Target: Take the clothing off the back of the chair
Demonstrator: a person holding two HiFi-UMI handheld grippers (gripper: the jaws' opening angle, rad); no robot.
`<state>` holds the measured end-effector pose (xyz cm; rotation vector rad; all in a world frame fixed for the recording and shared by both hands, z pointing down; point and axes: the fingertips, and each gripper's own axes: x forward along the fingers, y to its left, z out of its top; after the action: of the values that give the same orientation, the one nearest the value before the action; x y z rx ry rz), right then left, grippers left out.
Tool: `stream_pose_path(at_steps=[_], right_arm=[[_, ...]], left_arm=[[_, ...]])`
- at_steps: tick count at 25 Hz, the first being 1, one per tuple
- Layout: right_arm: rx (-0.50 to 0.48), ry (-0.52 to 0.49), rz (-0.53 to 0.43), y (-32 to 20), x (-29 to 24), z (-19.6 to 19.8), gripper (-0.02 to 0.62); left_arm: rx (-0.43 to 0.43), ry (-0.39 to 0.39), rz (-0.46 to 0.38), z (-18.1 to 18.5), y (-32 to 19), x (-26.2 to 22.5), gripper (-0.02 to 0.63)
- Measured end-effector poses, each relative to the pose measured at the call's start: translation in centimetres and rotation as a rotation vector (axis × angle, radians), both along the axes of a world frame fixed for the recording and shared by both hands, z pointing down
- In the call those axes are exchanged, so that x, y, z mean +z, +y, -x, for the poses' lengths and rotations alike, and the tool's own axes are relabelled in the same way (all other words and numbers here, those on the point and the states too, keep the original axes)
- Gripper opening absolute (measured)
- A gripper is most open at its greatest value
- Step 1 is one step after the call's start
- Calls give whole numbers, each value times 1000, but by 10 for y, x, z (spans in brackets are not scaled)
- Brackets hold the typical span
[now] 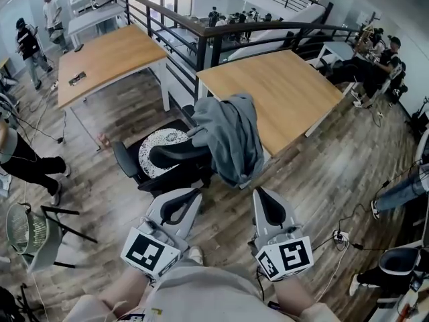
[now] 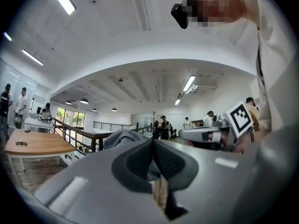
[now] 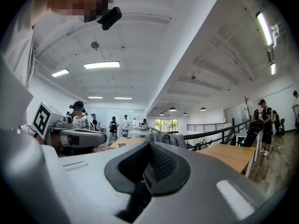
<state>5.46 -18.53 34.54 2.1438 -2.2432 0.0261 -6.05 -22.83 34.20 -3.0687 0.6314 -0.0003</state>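
Grey hand-held grippers [image 1: 192, 193] [image 1: 259, 193] with black pads [image 1: 175, 210] carry black-and-white marker cubes [image 1: 146, 252].

No legible text, labels or numbers

Black chair [image 1: 144, 170], patterned seat. Grey clothing [image 1: 231, 136] draped over the chair's back, hanging down its right side. Wooden table [image 1: 281, 86] just behind the chair. Left gripper [image 1: 193, 194] and right gripper [image 1: 259, 193] on the chair's near side, jaws together, clear of the clothing.
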Motion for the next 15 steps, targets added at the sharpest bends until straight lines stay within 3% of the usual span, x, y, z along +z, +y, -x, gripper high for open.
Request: stream_pose_path(at_steps=[15], right_arm=[[12, -9, -20, -22, -12, -17, -2]], left_arm=[[-8, -13, 8, -15, -29, -1, 2]])
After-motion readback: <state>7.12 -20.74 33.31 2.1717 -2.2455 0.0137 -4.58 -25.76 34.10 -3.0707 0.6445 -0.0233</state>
